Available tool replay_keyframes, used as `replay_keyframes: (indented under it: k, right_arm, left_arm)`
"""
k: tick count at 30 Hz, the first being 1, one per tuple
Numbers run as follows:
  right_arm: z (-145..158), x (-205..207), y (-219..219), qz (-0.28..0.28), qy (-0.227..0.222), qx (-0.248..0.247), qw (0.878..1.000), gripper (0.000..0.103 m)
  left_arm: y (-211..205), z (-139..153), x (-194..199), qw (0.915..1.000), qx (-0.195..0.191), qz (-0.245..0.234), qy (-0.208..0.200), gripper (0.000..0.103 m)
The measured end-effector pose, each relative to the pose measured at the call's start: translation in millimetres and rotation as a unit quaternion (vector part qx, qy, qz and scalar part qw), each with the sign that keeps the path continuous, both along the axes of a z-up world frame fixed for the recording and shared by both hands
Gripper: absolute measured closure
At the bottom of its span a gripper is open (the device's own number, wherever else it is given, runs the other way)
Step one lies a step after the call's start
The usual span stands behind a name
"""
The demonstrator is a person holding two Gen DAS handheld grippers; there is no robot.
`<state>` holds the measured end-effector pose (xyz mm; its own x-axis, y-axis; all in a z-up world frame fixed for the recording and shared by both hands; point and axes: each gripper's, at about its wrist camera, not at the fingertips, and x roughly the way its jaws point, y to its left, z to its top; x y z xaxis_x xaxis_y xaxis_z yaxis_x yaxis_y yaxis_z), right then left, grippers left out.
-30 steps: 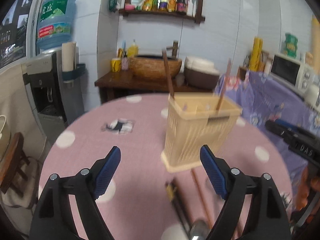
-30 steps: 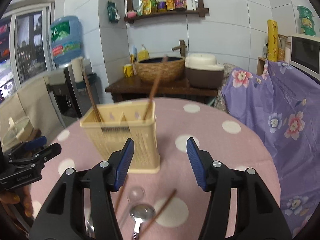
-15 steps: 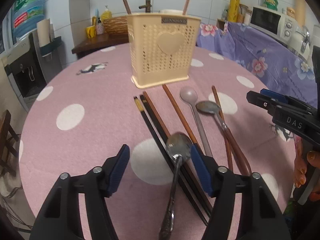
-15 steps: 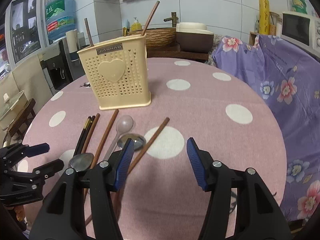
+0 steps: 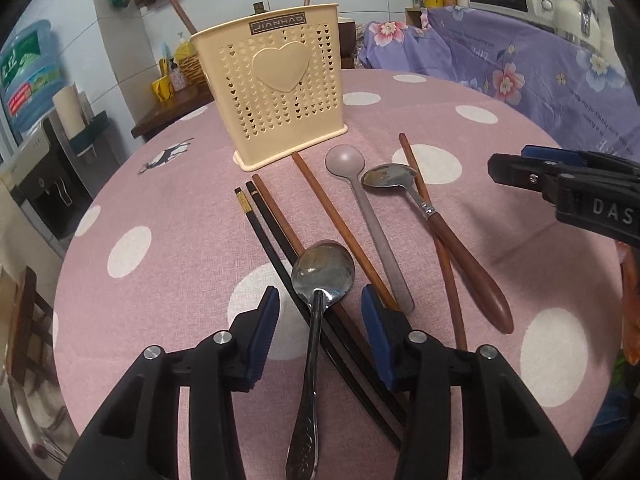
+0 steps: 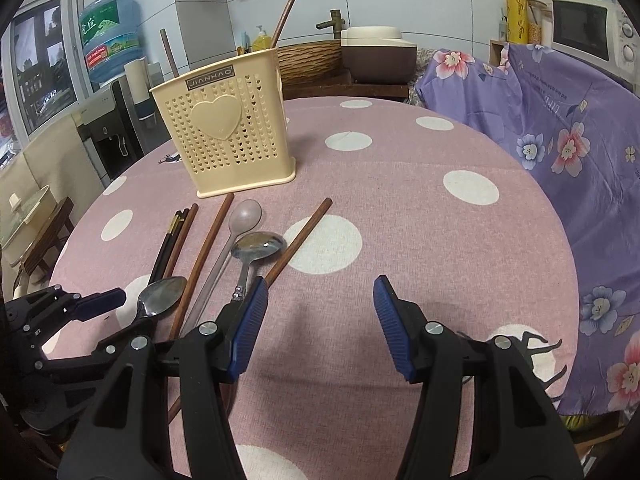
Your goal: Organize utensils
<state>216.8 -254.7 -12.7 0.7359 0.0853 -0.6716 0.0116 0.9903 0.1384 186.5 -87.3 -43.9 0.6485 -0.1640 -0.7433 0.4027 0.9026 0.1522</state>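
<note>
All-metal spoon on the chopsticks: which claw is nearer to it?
Left. The left claw straddles the metal spoon, jaws closing around its neck. The right claw hangs over bare tablecloth beside it.

Spoons [image 5: 322, 270] and chopsticks [image 5: 332, 216] lie fanned before the upright cream holder [image 5: 276, 84], which holds two sticks.

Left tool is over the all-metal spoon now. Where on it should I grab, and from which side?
Grip the metal spoon at its narrow neck just below the bowl, coming from above. It lies flat across the black chopsticks, so the neck sits slightly raised. The left tool already straddles it, jaws closing, pads not yet touching.
</note>
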Motion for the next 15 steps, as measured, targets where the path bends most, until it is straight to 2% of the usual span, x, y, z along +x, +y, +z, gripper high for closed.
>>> replay_keyframes:
  k: [3, 7, 8, 10, 13, 15]
  right_arm:
    - [-2.8, -1.5, -1.4, -0.002, 0.004, 0.006, 1.000, 0.047]
    - [-2.5, -2.7, 0.2, 0.001, 0.005, 0.005, 1.000, 0.048]
    - [-2.9, -2.8, 0.4, 0.002, 0.006, 0.005, 1.000, 0.048]
    - [-3.1, -2.5, 1.6, 0.004, 0.008, 0.008, 1.000, 0.048]
    - [-5.5, -2.1, 3.8, 0.008, 0.012, 0.010, 1.000, 0.048]
    - [-7.1, -0.9, 5.8, 0.013, 0.016, 0.010, 1.000, 0.048]
  left_arm:
    - [-3.1, -3.7, 4.5, 1.0000, 0.005, -0.003, 0.007, 0.071]
    - [-3.5, -4.5, 7.2, 1.0000, -0.002, 0.000, 0.009, 0.073]
    - [-0.8, -3.3, 9.3, 0.9998, -0.013, 0.004, 0.015, 0.074]
    - [6.8, -0.1, 15.0, 0.9987, -0.041, 0.014, 0.029, 0.093]
    - [23.9, 6.5, 22.2, 0.9949, -0.084, 0.040, 0.038, 0.095]
    - [42.9, 12.5, 27.2, 0.9893, -0.124, 0.063, 0.044, 0.096]
